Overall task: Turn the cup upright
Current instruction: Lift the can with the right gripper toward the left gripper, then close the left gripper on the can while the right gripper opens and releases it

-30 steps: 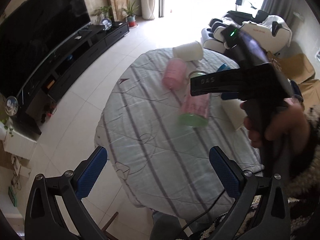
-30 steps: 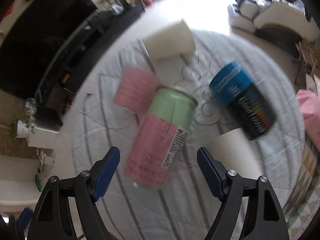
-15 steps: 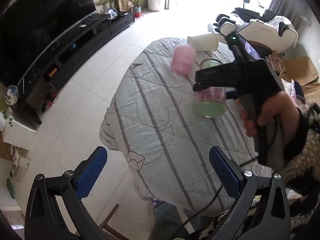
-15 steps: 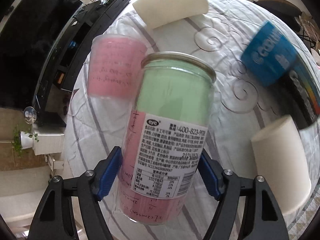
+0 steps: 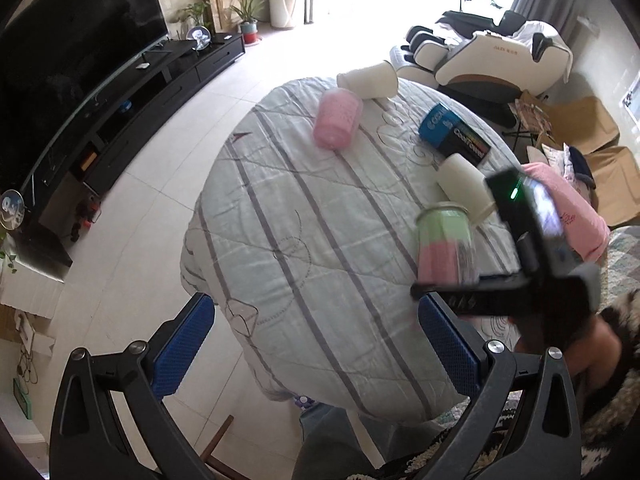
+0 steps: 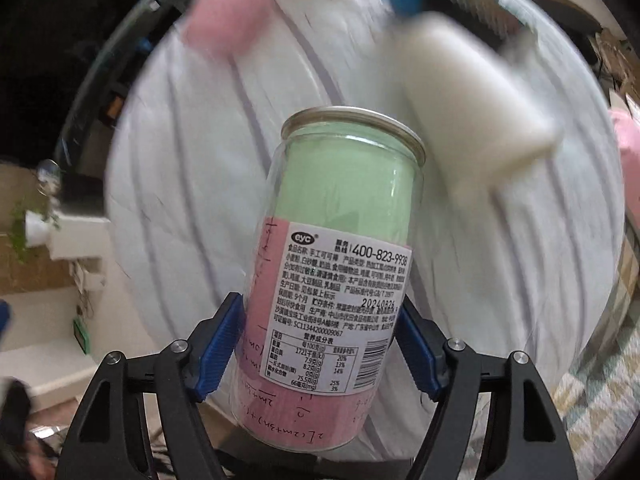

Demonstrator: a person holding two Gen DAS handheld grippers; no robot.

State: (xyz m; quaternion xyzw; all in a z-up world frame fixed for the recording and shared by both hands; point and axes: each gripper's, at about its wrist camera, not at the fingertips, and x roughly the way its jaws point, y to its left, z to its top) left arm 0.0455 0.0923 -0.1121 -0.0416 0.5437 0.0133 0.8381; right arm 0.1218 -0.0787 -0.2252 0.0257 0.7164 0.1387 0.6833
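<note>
So clear plastic cup (image 6: pixel 332 280), can-shaped, metal rim, green upper band, pink lower, white printed label, smooth and glossy. Sits between blue ribbed pads (image 6: pixel 218 354) of right gripper (image 6: pixel 320 354), jaws clamped on lower half, rim end pointing up and away, slightly tilted, held above striped quilted tablecloth (image 5: pixel 304 240). Left gripper (image 5: pixel 316 344) spread wide, holding nothing, hanging near table edge

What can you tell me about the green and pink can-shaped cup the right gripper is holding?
The green and pink cup is a clear, plastic-looking cylinder with a silvery metal rim, green on its upper part, pink below, with a white printed label and barcode. The right gripper clamps its pink lower part between blue pads, holding it above the striped cloth, rim end up and slightly tilted. Nothing else touches it.
</note>
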